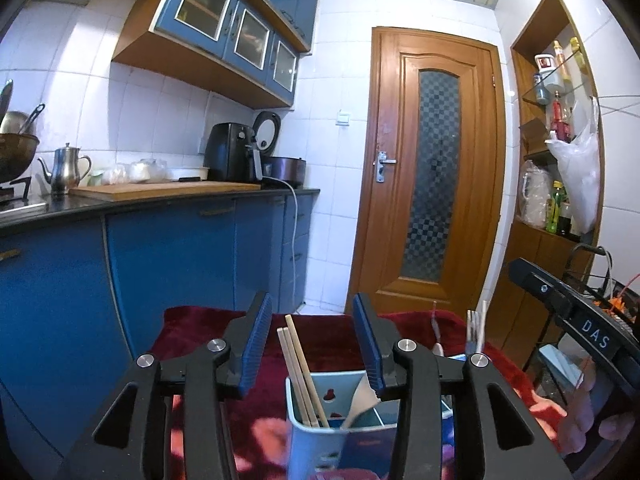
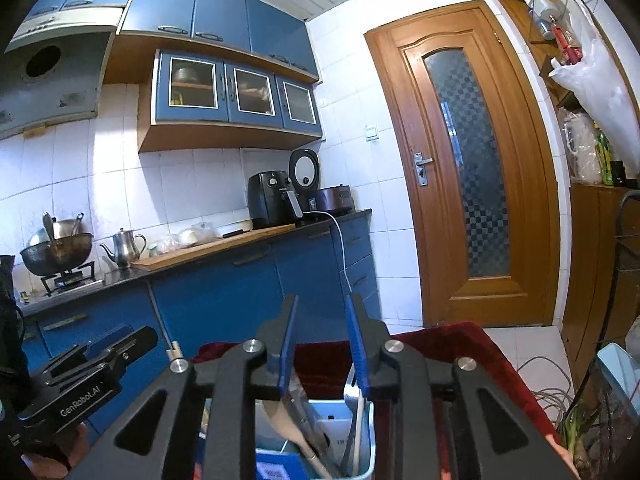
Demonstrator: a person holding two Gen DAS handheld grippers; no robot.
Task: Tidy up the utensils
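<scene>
- Utensil caddy (image 1: 316, 436): pale blue, divided, sits on the red blanket (image 1: 328, 340) right under both grippers, low centre in both wrist views.
- Contents, left view: wooden chopsticks (image 1: 298, 364) lean upright in the near-left compartment; a wooden spatula (image 1: 362, 400) in the one beside it.
- Right view: a wooden spoon (image 2: 288, 420) leans across the middle, a metal spoon (image 2: 352, 390) stands by the right wall w/ a pale stick-like handle next to it. More upright handles (image 1: 476, 328) show farther right in the left view; can't tell what holds them.
- Left gripper (image 1: 312, 344): tongs wide, nothing between them, hovering above the chopstick side.
- Right gripper (image 2: 322, 344): tongs narrower but apart, nothing held; right pad (image 2: 358, 360) just above the metal spoon's bowl, contact unclear.
- Step, my read: sorting is well along, probably tidying what's already in the caddy or fetching another item.
- To do it well:
  - come down straight along a handle, not across it
  - grip high on the shaft so neighbours aren't knocked
  - left tongs could steady the caddy wall, since it's light and on soft cloth, so prob. tips easily
  - keep like w/ like per compartment.
</scene>
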